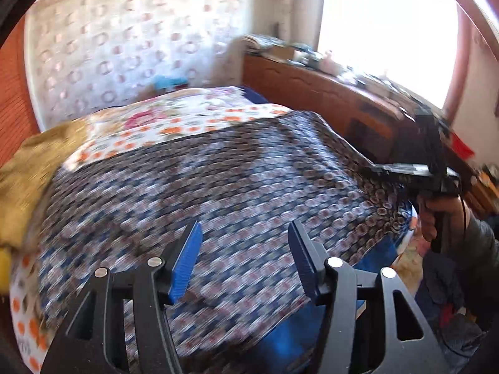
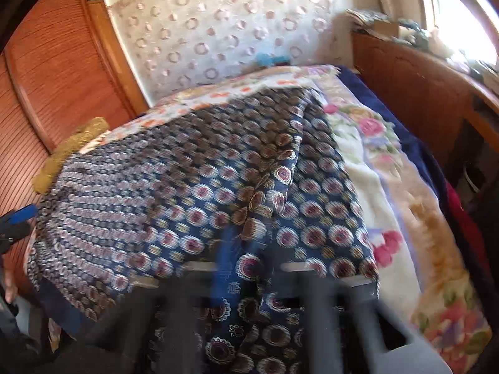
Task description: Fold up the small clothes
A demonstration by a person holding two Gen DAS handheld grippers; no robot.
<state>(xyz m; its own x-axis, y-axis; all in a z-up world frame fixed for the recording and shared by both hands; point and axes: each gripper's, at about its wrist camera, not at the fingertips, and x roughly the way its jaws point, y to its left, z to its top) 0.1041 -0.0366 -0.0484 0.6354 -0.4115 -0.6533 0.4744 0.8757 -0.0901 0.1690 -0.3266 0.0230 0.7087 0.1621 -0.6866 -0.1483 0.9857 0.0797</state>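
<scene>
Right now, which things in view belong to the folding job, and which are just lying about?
Job:
- patterned navy cloth, spread on the bed
- right gripper, shut on the cloth's near edge
- left gripper, open, nothing between its pads

Lying about:
- mustard-yellow fabric at the bed's left edge
- floral blanket
- cluttered wooden counter under the window

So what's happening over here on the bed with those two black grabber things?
A person is folding a dark blue patterned cloth spread over a bed. The right gripper is shut on the cloth's near edge, which drapes over its fingers. The left gripper stands open above the cloth with nothing between its blue fingers. In the left view the person's hand holds the right tool at the cloth's right corner. A mustard-yellow cloth lies at the far left.
</scene>
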